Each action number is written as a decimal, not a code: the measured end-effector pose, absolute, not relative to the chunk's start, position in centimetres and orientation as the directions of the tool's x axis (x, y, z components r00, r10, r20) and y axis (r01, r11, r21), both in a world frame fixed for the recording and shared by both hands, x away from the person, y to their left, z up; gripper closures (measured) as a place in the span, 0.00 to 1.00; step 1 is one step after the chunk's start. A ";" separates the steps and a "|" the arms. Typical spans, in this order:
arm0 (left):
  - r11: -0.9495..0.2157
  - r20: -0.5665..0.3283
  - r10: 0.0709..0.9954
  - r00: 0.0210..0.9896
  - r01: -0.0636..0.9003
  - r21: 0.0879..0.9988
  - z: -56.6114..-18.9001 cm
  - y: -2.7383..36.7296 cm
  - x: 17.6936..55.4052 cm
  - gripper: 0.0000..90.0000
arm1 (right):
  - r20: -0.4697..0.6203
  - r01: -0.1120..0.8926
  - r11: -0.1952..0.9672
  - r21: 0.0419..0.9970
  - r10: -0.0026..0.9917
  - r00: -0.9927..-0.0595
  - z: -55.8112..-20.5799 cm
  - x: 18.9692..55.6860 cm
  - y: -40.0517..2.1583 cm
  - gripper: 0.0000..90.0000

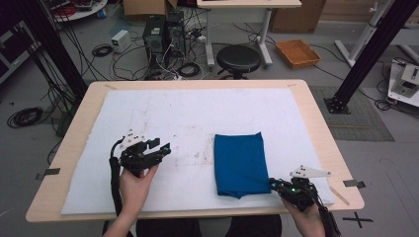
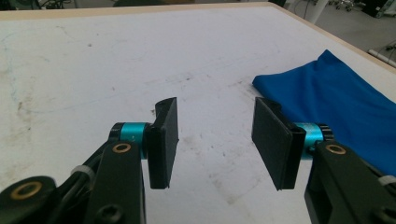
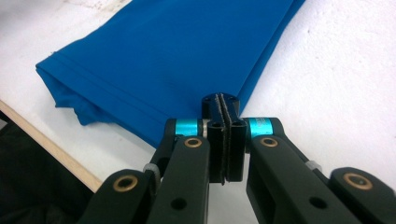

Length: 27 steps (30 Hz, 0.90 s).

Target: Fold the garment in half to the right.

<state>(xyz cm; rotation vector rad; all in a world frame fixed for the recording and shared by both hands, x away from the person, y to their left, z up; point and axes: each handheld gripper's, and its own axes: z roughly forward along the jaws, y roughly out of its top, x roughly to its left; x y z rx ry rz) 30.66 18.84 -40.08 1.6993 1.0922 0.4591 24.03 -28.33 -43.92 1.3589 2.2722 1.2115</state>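
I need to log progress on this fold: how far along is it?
Done: the blue cloth already lies folded into a narrow rectangle on the white mat. In hand: the right gripper is shut at the cloth's near corner; whether it pinches fabric is unclear. The left gripper is open over bare mat. Left: probably another fold.

A folded cloth lies on a mat that covers most of the table, right of the middle and toward the near edge. The left claw is over the mat well to the cloth's left, and the right claw is at the cloth's near right corner. Behind the table a stool stands on the floor.
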 end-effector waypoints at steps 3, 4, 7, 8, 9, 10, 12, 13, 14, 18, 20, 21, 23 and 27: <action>-0.060 -0.197 0.837 0.510 0.444 0.894 -40.1 19.5 30.4 0.57 | 0.214 0.628 0.220 0.746 0.814 -0.539 -44.0 23.7 -28.5 1.00; -0.056 -0.198 0.838 0.508 0.442 0.895 -40.1 19.7 30.3 0.57 | 0.212 0.625 0.220 0.749 0.814 -0.540 -44.0 23.6 -28.6 1.00; -0.050 -0.201 0.841 0.502 0.442 0.896 -40.1 20.2 30.3 0.57 | 0.205 0.624 0.217 0.750 0.822 -0.532 -44.2 23.5 -28.8 0.98; -0.049 -0.202 0.839 0.505 0.441 0.896 -40.1 20.5 30.2 0.56 | 0.207 0.626 0.214 0.750 0.823 -0.529 -44.2 23.5 -28.9 0.96; -0.045 -0.205 0.837 0.507 0.438 0.898 -40.0 20.6 30.2 0.56 | 0.209 0.627 0.209 0.750 0.825 -0.525 -44.3 23.6 -29.1 0.93; -0.049 -0.201 0.836 0.511 0.434 0.899 -39.9 20.7 30.2 0.56 | 0.215 0.628 0.202 0.752 0.825 -0.523 -44.2 23.7 -29.2 0.90; -0.055 -0.196 0.829 0.524 0.425 0.903 -39.7 21.0 30.1 0.55 | 0.217 0.611 0.190 0.768 0.821 -0.528 -43.8 24.0 -29.4 0.82; -0.059 -0.193 0.826 0.529 0.422 0.905 -39.6 21.2 30.1 0.54 | 0.208 0.594 0.190 0.782 0.819 -0.535 -43.4 24.3 -29.5 0.76; -0.062 -0.189 0.824 0.534 0.416 0.907 -39.5 21.3 30.1 0.53 | 0.197 0.576 0.191 0.795 0.816 -0.543 -43.0 24.5 -29.5 0.75; -0.083 -0.169 0.807 0.565 0.392 0.916 -39.0 22.2 30.1 0.49 | 0.160 0.503 0.192 0.842 0.803 -0.574 -41.2 26.1 -29.5 0.61; -0.090 -0.163 0.798 0.580 0.382 0.920 -38.9 22.7 30.1 0.48 | 0.147 0.483 0.189 0.855 0.804 -0.576 -40.2 27.1 -29.4 0.56; -0.093 -0.160 0.796 0.584 0.380 0.920 -38.8 22.9 30.1 0.46 | 0.138 0.474 0.190 0.860 0.807 -0.575 -39.7 27.6 -29.3 0.53; -0.101 -0.150 0.797 0.585 0.374 0.922 -38.7 23.3 30.2 0.46 | 0.120 0.465 0.194 0.864 0.817 -0.563 -38.9 28.8 -29.2 0.50; -0.118 -0.122 0.804 0.582 0.358 0.926 -38.1 23.7 30.7 0.43 | 0.164 0.482 0.152 0.863 0.818 -0.552 -37.8 31.0 -29.3 0.46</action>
